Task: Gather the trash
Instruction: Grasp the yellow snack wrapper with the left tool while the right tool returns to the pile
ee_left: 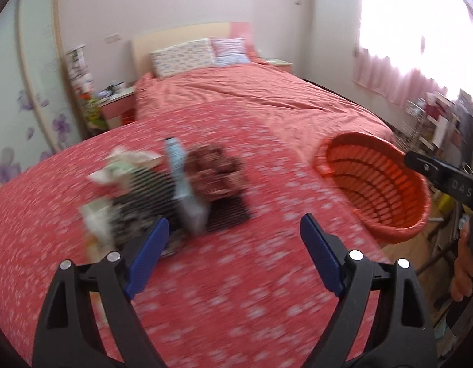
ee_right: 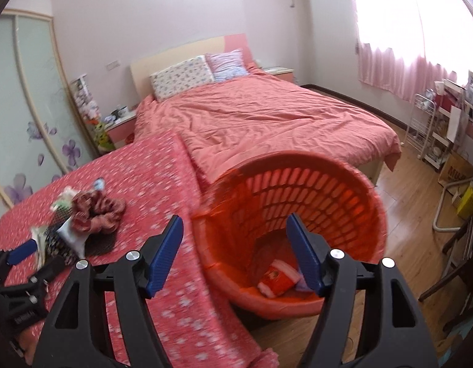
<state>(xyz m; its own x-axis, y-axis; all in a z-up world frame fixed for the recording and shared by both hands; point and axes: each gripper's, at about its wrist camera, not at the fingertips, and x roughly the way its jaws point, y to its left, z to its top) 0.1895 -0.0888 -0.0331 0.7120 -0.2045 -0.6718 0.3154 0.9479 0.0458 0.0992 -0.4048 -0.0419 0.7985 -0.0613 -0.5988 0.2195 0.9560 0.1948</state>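
A blurred pile of trash [ee_left: 172, 184] lies on the red flowered blanket [ee_left: 236, 276]: crumpled wrappers, a light blue packet [ee_left: 181, 171], a reddish crumpled piece [ee_left: 215, 171] and a dark striped piece. My left gripper [ee_left: 233, 245] is open and empty just in front of the pile. An orange slatted basket [ee_right: 297, 214] stands at the bed's right edge, with a red wrapper [ee_right: 276, 282] inside. My right gripper [ee_right: 236, 251] is open and empty over the basket's near rim. The pile also shows in the right wrist view [ee_right: 83, 217], with the left gripper beside it.
The bed with a salmon cover [ee_right: 267, 116] and two pillows [ee_right: 184, 76] stretches behind. A nightstand [ee_right: 119, 125] and wardrobe doors [ee_right: 27, 107] are left. A white wire rack [ee_right: 426, 128], boxes and a wooden floor [ee_right: 405, 184] are right.
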